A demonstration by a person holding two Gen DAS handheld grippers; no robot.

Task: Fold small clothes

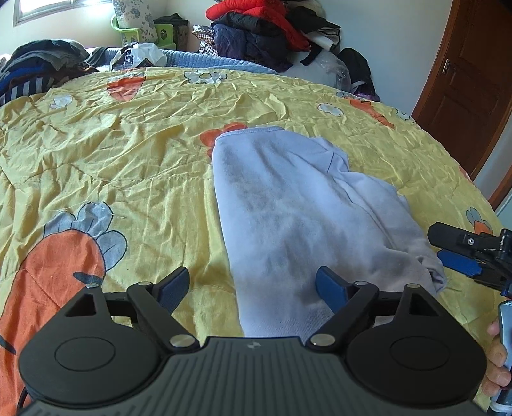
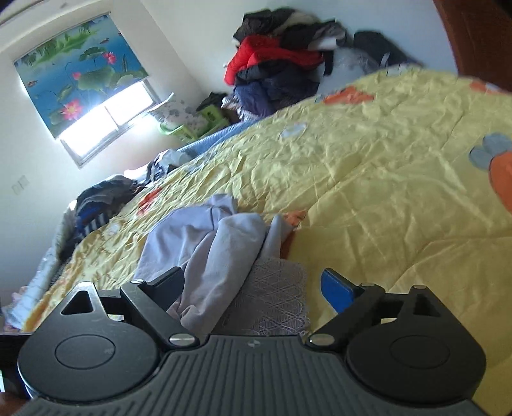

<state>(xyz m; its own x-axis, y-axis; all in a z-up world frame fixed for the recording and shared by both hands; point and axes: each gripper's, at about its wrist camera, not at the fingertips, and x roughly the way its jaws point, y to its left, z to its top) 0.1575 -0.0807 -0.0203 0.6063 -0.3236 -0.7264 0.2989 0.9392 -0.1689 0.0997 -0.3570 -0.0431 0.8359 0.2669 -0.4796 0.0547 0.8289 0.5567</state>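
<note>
Bedroom with a bed under a yellow quilt (image 1: 128, 153) printed with orange carrots; piles of clothes (image 1: 262, 28) sit against the far wall. On the quilt lies a pale lilac garment (image 1: 288, 204), partly folded into a long strip. Its long axis runs straight away from the left gripper (image 1: 252, 288), whose jaws stand wide open with nothing held; the strip's near end lies between and just ahead of them, its left edge inside the gap. The garment's bunched, unfolded side spreads toward the right gripper (image 1: 448, 252), seen at the far right. From the right wrist view, the right gripper (image 2: 252, 288) also has wide-open jaws; rumpled lilac cloth and a lacy patch (image 2: 272, 300) lie between them, unpinched. That loose side is probably nearest the right gripper for the next fold.
</note>
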